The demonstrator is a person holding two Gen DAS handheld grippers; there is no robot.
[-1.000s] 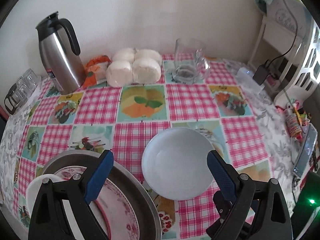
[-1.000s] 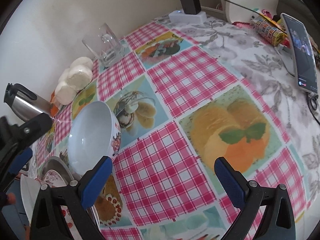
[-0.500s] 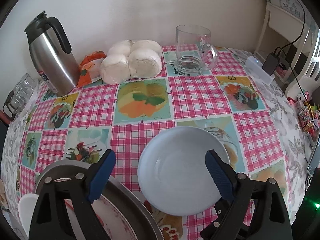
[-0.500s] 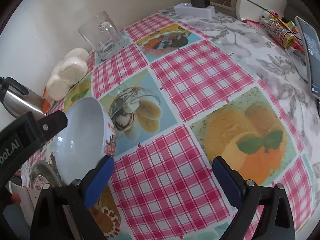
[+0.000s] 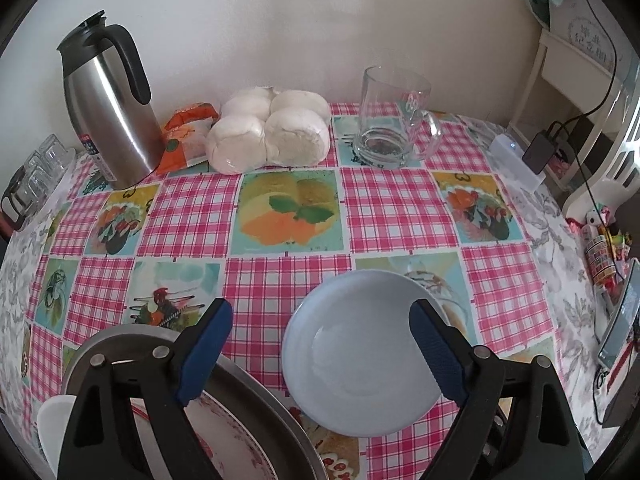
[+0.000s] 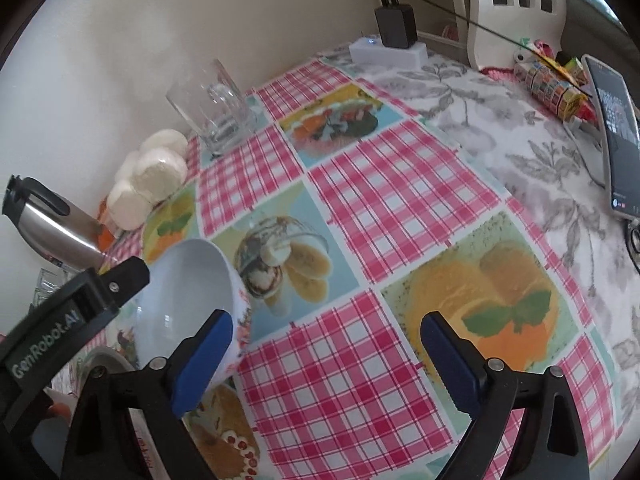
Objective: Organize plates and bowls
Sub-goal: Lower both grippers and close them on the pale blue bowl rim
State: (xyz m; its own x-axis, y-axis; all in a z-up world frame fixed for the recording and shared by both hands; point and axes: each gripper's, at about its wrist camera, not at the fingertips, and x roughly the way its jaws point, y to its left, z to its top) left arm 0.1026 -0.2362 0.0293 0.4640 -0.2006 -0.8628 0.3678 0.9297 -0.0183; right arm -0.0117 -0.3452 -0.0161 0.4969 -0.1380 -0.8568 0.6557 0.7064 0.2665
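Note:
A pale blue-white bowl with a flowered outside stands on the checked tablecloth. My left gripper hangs open above it. Its right finger overlaps the bowl's right rim, and its left finger is well clear of the bowl. At the lower left a metal basin holds a red-patterned plate, with something white at its left edge. My right gripper is open over bare cloth to the bowl's right. Its left finger stands in front of the bowl's rim, with nothing between the pads.
Along the back wall stand a steel jug, an orange packet, bagged white buns and a glass mug. Small glasses sit far left. A phone, a plugged charger and cables lie at the right.
My right gripper has drifted toward the bowl, which now looks larger and lies behind its left finger. The left wrist view has barely shifted. Both grippers stay open.

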